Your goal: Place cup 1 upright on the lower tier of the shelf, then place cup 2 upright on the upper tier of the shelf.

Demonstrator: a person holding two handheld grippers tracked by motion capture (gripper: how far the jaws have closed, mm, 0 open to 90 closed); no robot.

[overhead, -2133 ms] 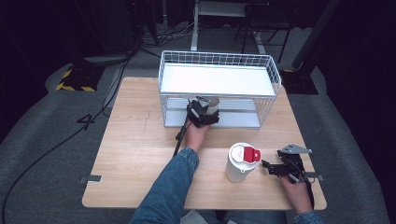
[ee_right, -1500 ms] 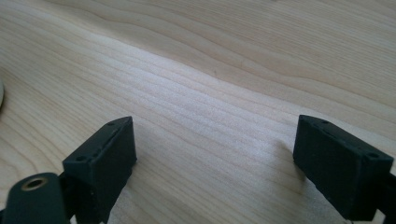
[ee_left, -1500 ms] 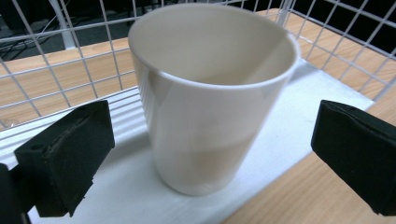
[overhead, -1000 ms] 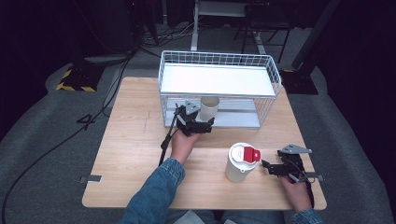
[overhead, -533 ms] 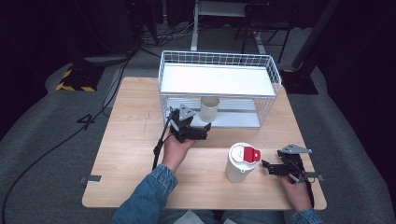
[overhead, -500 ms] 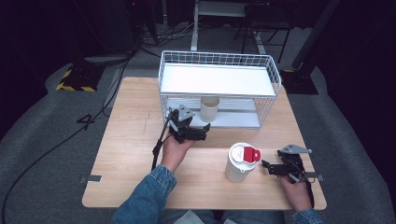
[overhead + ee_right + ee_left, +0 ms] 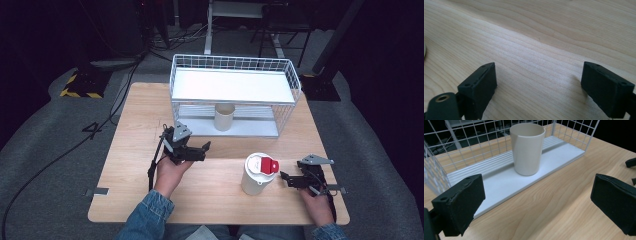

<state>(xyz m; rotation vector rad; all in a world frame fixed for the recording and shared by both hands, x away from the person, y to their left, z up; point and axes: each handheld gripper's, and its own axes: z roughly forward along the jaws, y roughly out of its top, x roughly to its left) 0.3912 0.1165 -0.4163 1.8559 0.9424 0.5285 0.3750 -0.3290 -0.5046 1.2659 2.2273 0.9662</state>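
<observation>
Evidently, the placing step can be judged complete: the beige cup (image 7: 224, 116) is seen standing upright on the white lower shelf (image 7: 255, 128) of the wire rack (image 7: 234, 93), near the shelf's middle, with nothing touching it. In the left gripper view the same cup (image 7: 527, 147) is shown upright on the ribbed white shelf (image 7: 499, 182), ahead of the fingers (image 7: 461, 217), which are spread wide with only bare wood between them. In the high view the left gripper (image 7: 192, 149) is held over the bench (image 7: 130, 130), a little in front of the rack and clear of the cup, its fingers apart and holding nothing.

The right gripper (image 7: 291, 179) is rested low on the bench near its right front, just beside a white tumbler with a red lid (image 7: 258, 173) (close, but a gap can be made out, so no contact is claimed). Its fingers (image 7: 480, 86) are likewise parted, with nothing but wood grain between them.

As for what is left, the tumbler is judged to be the one thing not yet handled; it stands on the bench, outside the rack, and the upper shelf (image 7: 230, 85) is seen bare.
</observation>
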